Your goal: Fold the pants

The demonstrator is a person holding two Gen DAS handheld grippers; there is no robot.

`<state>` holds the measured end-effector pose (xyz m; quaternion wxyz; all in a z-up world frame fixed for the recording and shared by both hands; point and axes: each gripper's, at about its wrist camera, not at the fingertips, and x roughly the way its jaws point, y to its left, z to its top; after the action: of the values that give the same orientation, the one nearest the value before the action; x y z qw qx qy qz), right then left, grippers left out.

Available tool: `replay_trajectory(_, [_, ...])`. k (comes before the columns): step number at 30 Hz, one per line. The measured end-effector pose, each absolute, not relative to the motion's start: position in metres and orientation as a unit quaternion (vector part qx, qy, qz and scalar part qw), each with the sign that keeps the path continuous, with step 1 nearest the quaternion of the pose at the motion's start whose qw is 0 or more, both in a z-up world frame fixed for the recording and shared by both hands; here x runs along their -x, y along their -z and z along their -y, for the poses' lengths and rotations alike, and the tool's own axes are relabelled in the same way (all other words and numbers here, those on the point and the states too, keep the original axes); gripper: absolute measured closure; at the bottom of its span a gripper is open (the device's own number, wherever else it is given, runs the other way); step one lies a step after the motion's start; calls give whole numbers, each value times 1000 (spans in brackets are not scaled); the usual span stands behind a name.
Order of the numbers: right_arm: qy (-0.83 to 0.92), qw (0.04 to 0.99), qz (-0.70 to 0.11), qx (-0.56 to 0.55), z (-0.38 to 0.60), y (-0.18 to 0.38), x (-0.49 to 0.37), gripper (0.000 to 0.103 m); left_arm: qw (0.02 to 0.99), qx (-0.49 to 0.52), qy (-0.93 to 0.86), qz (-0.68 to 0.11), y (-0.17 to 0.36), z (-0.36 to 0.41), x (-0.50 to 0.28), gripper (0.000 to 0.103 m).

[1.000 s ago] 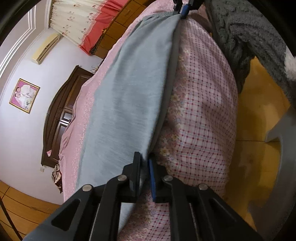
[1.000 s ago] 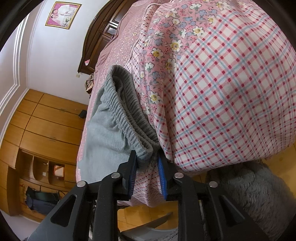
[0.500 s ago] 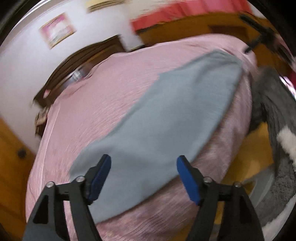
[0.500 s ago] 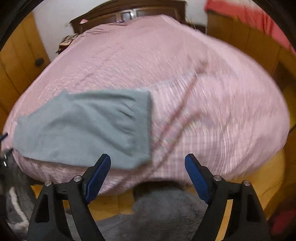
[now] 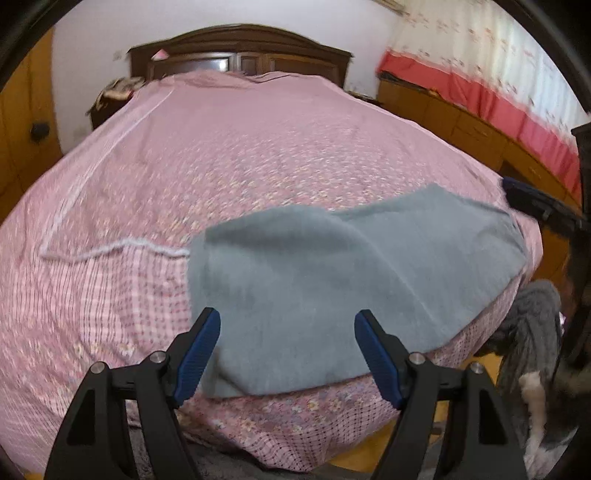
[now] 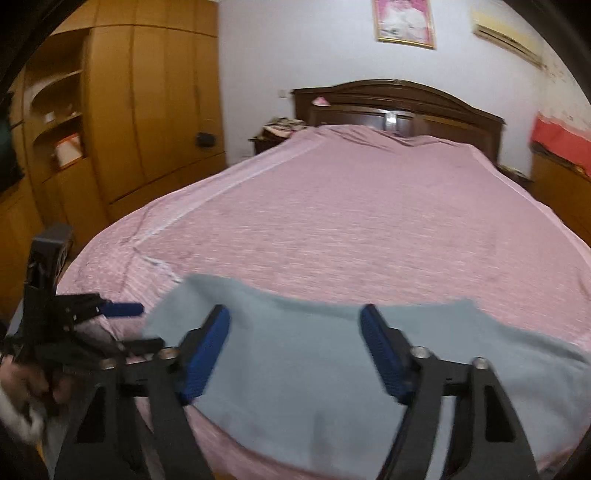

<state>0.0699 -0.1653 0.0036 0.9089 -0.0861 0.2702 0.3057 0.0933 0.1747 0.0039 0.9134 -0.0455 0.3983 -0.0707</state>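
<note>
Left gripper (image 5: 287, 353): jaws spread wide, nothing between the pads, held above the near part of the pants (image 5: 332, 288). Right gripper (image 6: 295, 350): jaws apart and closing, no cloth between them, also above the pants.

The pants, grey-blue, lie flat in a doubled strip across the near edge of the bed (image 5: 258, 147), one end close to the corner.

Judged handling: light, soft knit, limp, no stiffness; it will sag and drag on the cover if lifted at one point only. Best hold appears to be the two corners of one short end, pinching both layers together.

Surface: soft pink patterned bedcover, slightly wrinkled, yielding.

Room: dark wooden headboard (image 6: 399, 103), wooden wardrobe (image 6: 140, 110), framed picture (image 6: 404, 22), red-trimmed curtain (image 5: 491, 85), grey rug (image 5: 532, 332) on the floor.
</note>
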Motion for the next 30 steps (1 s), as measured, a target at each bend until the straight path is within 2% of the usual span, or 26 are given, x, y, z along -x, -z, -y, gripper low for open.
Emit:
replay_trajectory(5, [-350,894,-260,99,107,33,-57,56,913,89,38,-396,4,-195,-83,24])
replay_trajectory(9, [-366,892,-221,146,95,56,-35,61,910,111,18,-400,6,-211,-76,22])
replay_trajectory(11, [-370,888,-226,151,101,62,-35,64,907,125,22,-401,9,-217,-71,22])
replay_trajectory(17, [-367,885,-239,158,101,68,-35,65,909,132,23,-395,9,-222,-63,22])
replay_trajectory(30, [-375,881,-194,213,91,80,-17,65,910,125,10,-394,5,-211,-69,22])
